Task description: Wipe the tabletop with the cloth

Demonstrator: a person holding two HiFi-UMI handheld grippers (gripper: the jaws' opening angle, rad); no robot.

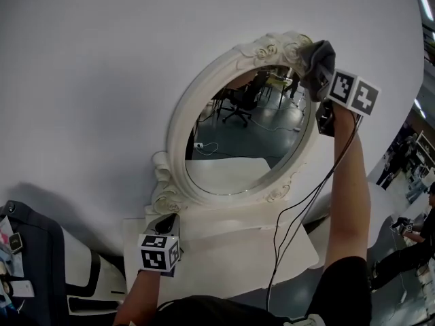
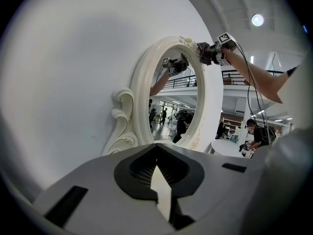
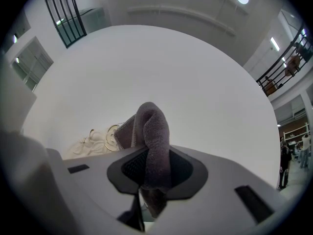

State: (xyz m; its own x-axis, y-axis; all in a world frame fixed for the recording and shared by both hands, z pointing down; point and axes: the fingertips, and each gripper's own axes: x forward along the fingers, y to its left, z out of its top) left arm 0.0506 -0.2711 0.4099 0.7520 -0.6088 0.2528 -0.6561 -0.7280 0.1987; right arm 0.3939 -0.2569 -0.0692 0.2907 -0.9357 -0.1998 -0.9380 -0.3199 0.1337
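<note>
In the right tool (image 3: 146, 192): jaws closed firmly on a fold of the grey cloth (image 3: 153, 136), with a loop of it bulging up above the pads. Looks soft, light and limp, like terry. Likely to bunch and drag rather than slide, so better gripped at a thick gathered part, as here, with a loose end left free for contact. Held high, against the carved top of the white mirror frame (image 1: 189, 107), not down on the tabletop (image 1: 231, 250).

In the left tool (image 2: 164, 196): jaws almost together, only a thin slit, nothing between them. Placed low, near the foot of the frame and close over the tabletop; touching it or not, cannot tell.

Further out: mirror glass (image 1: 238, 148) reflecting a room with chairs, a white wall (image 1: 102, 80) behind, a cable (image 1: 299, 209) hanging from the right tool.

By judgement, no wiping of the tabletop under way at this moment; needs the cloth brought down first. Careful near the frame: ornate, possibly fragile.
</note>
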